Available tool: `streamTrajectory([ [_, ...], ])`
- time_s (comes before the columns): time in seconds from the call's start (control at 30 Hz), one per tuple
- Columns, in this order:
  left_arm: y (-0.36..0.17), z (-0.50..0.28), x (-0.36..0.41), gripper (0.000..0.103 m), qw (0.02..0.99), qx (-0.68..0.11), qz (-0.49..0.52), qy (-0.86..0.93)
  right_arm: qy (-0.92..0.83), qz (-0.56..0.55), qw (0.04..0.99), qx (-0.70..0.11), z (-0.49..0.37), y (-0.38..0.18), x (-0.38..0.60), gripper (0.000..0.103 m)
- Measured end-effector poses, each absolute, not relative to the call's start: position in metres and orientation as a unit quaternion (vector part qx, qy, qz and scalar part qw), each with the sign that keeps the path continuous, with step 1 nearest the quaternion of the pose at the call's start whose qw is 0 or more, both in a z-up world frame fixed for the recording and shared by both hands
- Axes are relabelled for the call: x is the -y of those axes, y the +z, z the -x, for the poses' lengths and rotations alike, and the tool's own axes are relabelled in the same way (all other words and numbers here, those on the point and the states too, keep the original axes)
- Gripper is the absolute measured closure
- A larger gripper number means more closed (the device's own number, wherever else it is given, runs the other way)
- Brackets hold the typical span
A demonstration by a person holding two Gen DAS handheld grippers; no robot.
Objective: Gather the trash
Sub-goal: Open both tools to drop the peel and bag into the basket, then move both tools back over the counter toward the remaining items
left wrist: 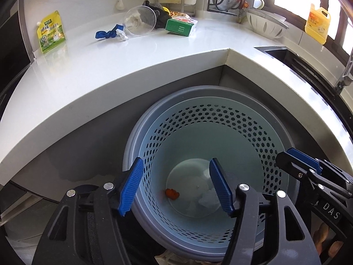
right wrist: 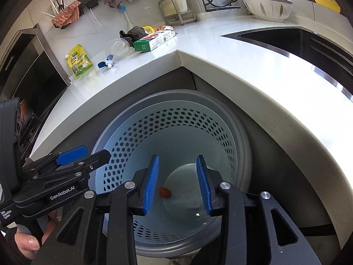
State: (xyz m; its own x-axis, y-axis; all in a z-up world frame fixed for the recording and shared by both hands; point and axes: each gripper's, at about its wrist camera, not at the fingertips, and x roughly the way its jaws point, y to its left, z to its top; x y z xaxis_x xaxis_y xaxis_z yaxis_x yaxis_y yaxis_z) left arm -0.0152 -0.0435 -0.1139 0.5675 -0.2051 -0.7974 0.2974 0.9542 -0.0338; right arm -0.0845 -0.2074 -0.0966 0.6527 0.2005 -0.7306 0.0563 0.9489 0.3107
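Trash is seen in two places. At the bottom of the perforated pale-blue bin (left wrist: pixel 211 141), which stands on the floor in the inner corner of the white bench (left wrist: pixel 92 66), a small orange scrap (left wrist: pixel 172 194) and a piece of crumpled white paper (left wrist: pixel 208 195) are found. On the bench, toward its back edge by the wall, more is gathered: a clear plastic cup (left wrist: pixel 140 21) lying on its side, a blue wrapper (left wrist: pixel 106 34) just beside the cup, a green and white carton (left wrist: pixel 181 25), and a dark crumpled rag (left wrist: pixel 158 11) behind them. A yellow-green pouch (left wrist: pixel 51 32) is propped upright near the left end of the bench, apart from the rest.

Both tongs are held over the mouth of the bin. The left tongs (left wrist: pixel 176 187) are spread wide with nothing between the blue pads. The right tongs (right wrist: pixel 178 184) are likewise parted and empty, the orange scrap being visible far below between them. A white bowl (left wrist: pixel 264 25) and a yellow bottle (left wrist: pixel 317 23) are set near the sink (right wrist: pixel 297 42) at the right end.
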Motion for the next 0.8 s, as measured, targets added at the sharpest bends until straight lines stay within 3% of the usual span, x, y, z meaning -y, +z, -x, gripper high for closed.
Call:
streamTrajectory([
  [0.8,-0.075,0.017,0.019,0.011,0.915,-0.385,-0.021,-0.121,0.027,-0.151,0.905,-0.396,0.083,-0.078,0.212,0.054],
])
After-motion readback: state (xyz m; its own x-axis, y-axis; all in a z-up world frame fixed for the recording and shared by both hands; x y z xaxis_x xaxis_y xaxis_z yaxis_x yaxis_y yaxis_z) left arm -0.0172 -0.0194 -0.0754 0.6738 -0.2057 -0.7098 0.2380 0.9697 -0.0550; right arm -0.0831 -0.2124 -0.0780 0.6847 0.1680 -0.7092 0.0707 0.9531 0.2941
